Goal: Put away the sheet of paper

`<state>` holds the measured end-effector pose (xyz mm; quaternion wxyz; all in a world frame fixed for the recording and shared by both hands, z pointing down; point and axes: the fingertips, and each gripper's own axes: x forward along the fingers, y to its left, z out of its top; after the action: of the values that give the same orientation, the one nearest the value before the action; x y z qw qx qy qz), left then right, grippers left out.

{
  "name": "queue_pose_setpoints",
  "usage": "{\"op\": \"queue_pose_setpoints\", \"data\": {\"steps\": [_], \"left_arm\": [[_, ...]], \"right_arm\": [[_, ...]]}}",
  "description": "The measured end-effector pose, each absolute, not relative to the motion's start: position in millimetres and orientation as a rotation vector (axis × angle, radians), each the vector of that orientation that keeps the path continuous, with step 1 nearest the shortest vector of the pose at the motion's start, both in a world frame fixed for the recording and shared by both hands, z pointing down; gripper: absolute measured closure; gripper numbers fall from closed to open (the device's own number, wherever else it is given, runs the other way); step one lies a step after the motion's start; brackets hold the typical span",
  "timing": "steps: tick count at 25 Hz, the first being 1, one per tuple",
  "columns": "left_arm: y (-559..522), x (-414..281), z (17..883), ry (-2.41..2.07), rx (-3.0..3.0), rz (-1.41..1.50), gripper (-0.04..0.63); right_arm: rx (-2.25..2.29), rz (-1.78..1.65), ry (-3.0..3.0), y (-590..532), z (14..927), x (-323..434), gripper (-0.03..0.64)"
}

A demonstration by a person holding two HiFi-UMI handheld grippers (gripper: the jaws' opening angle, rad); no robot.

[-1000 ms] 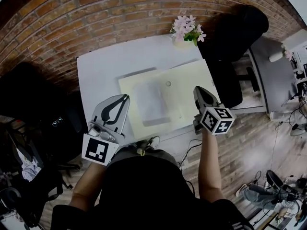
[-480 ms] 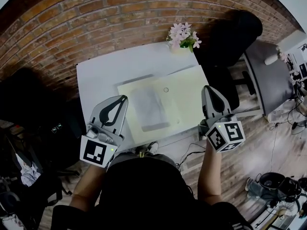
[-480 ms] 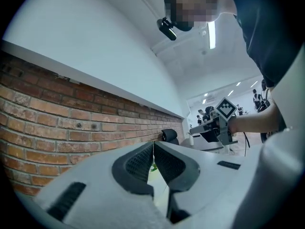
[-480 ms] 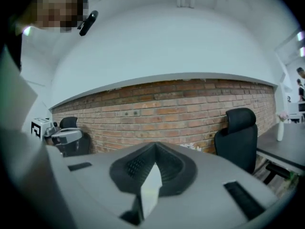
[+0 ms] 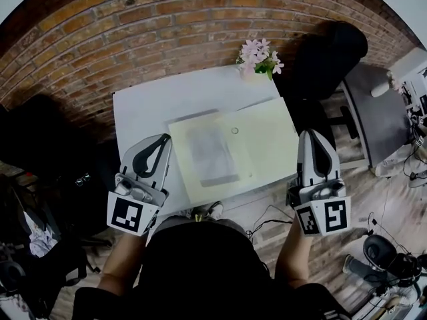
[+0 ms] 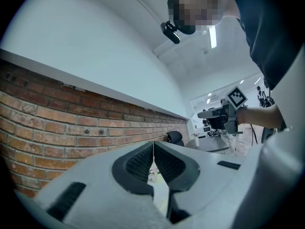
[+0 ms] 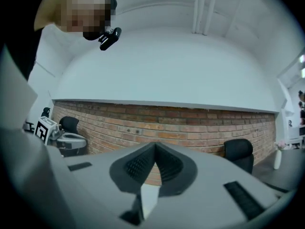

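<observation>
Both left gripper (image 5: 165, 139) and right gripper (image 5: 312, 134) flank the paper (image 5: 210, 153), jaws shut.

1. The thing carrying everything is a plain white rectangular table (image 5: 143, 105), seen from almost straight above, so you only get the top.
2. The biggest thing on it is a pale yellow folder (image 5: 267, 145), or at least it looks like one. It's lying flat and a bit skewed, covering most of the table's right half. Its near edge runs right along the table's near edge.
3. A small vase of pink flowers (image 5: 259, 51) stands upright at the far right corner, near the folder's far edge but apart from it.
</observation>
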<state>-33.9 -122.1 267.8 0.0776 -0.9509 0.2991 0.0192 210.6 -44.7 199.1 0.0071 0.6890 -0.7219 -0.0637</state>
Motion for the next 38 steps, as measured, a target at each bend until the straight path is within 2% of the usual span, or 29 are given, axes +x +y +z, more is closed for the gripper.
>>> {"op": "queue_pose_setpoints", "data": {"steps": [12,38], "left_arm": [[-118.6,-28.8,254.8,0.842,-2.804,0.112,0.568],[-100.2,-32.0,264.1,0.808,-2.874,0.037,0.568]], "right_arm": [[2.258,-0.197,-2.163,-9.7,202.5,227.6,0.603],[2.16,-0.175,-2.178,-4.5,213.1,198.2,0.603]]}}
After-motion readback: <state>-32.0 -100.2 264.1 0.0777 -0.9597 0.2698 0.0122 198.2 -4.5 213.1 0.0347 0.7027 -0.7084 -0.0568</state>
